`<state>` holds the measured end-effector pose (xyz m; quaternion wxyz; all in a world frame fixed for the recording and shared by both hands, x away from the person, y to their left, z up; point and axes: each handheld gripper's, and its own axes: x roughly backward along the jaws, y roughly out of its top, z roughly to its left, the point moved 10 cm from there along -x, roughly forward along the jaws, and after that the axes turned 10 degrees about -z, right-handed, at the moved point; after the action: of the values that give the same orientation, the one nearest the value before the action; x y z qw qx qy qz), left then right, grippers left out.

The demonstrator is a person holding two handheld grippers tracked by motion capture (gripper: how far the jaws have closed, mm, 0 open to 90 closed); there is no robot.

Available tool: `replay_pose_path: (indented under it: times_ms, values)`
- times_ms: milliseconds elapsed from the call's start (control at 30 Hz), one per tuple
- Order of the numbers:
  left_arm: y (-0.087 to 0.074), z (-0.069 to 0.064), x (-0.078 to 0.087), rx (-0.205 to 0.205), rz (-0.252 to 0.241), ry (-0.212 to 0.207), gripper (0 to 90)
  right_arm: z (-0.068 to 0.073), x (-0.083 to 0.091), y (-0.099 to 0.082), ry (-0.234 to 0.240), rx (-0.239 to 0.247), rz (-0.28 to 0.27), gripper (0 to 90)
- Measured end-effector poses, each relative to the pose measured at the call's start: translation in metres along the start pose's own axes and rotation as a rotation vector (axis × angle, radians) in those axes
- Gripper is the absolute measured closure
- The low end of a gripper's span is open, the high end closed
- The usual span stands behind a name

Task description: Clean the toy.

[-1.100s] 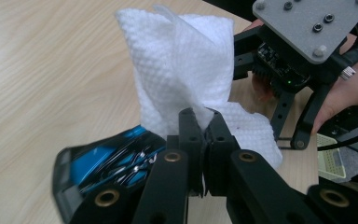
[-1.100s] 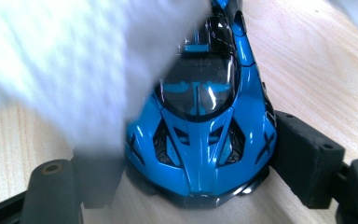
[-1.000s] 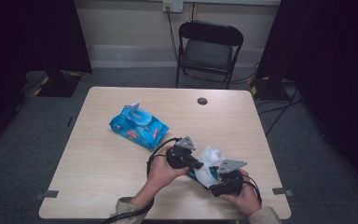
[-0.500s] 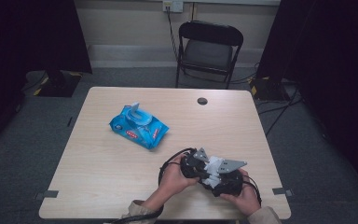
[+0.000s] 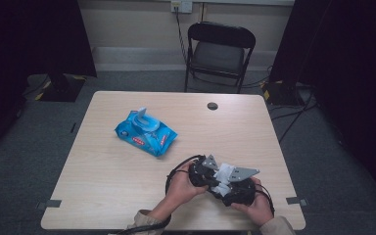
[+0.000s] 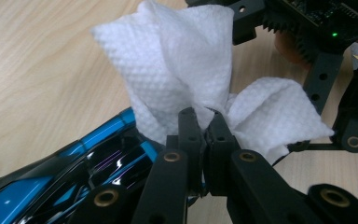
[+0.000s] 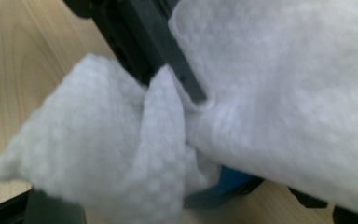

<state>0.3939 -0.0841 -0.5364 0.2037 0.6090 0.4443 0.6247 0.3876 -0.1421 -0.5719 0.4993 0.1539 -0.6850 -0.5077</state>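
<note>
Down at about five o'clock on the table (image 5: 127,196), close to the near edge, the person's two hands have come together over a white wipe (image 6: 191,70). The left tongs (image 6: 204,119) are pressed together with a fold of the wipe pinched between the tips, and the cloth bunches out above and to either side of them. The right tongs (image 5: 235,188) sit just beside the left, at its three o'clock, with the wipe between the two tools. From the right gripper's own camera the wipe is pressed up so close that I cannot tell how those tongs stand. Well apart, at about ten o'clock from the hands, a blue wipes pack (image 5: 144,133) lies with its lid flipped up.
</note>
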Motion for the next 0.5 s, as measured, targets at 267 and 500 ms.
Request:
replay_pose_path:
  times_ms: [267, 500]
  values:
    - [-0.002, 0.012, 0.013, 0.007, -0.003, 0.025, 87.7, 0.000, 0.000, 0.000, 0.000, 0.000, 0.000, 25.0]
    - [-0.004, 0.012, 0.016, 0.009, 0.000, 0.017, 87.8, 0.000, 0.000, 0.000, 0.000, 0.000, 0.000, 25.0]
